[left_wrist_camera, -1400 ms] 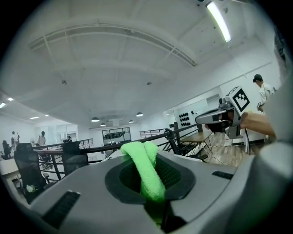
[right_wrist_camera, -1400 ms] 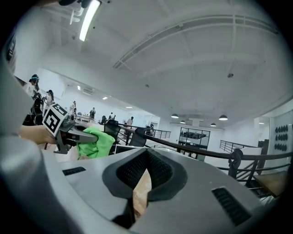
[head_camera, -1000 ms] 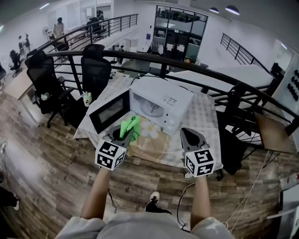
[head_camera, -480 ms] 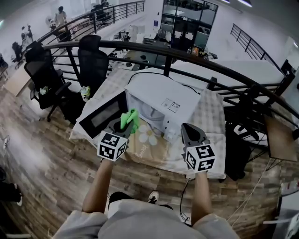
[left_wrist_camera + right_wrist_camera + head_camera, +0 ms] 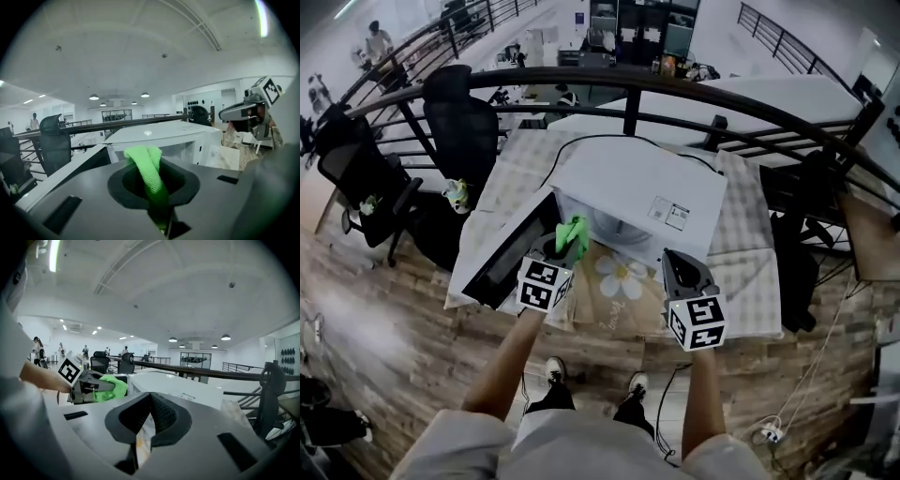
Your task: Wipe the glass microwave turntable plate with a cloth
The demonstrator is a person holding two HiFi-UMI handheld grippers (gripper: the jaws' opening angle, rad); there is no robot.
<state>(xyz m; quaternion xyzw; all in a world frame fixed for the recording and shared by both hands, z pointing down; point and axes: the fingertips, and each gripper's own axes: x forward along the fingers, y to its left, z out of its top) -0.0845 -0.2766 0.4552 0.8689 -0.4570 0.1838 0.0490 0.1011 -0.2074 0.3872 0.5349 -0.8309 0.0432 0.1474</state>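
A white microwave (image 5: 637, 202) stands on the table with its door (image 5: 508, 251) swung open to the left. Its cavity (image 5: 614, 230) is dim, and I cannot make out the glass plate inside. My left gripper (image 5: 572, 236) is shut on a green cloth (image 5: 575, 231) and hovers just in front of the cavity's left side. In the left gripper view the cloth (image 5: 149, 171) sticks up from between the jaws, facing the microwave (image 5: 159, 137). My right gripper (image 5: 676, 264) is shut on nothing, above the flower mat (image 5: 623, 281) to the right of the opening.
The table has a checkered cover (image 5: 750, 272) and stands against a black curved railing (image 5: 675, 89). Black office chairs (image 5: 459, 122) stand to the left. People (image 5: 375, 39) are far off at the back left. Cables (image 5: 797, 403) lie on the wooden floor.
The head view has moved forward and now looks more steeply down onto the microwave. My left gripper with the cloth has come closer to the open cavity. The right gripper keeps its place beside it.
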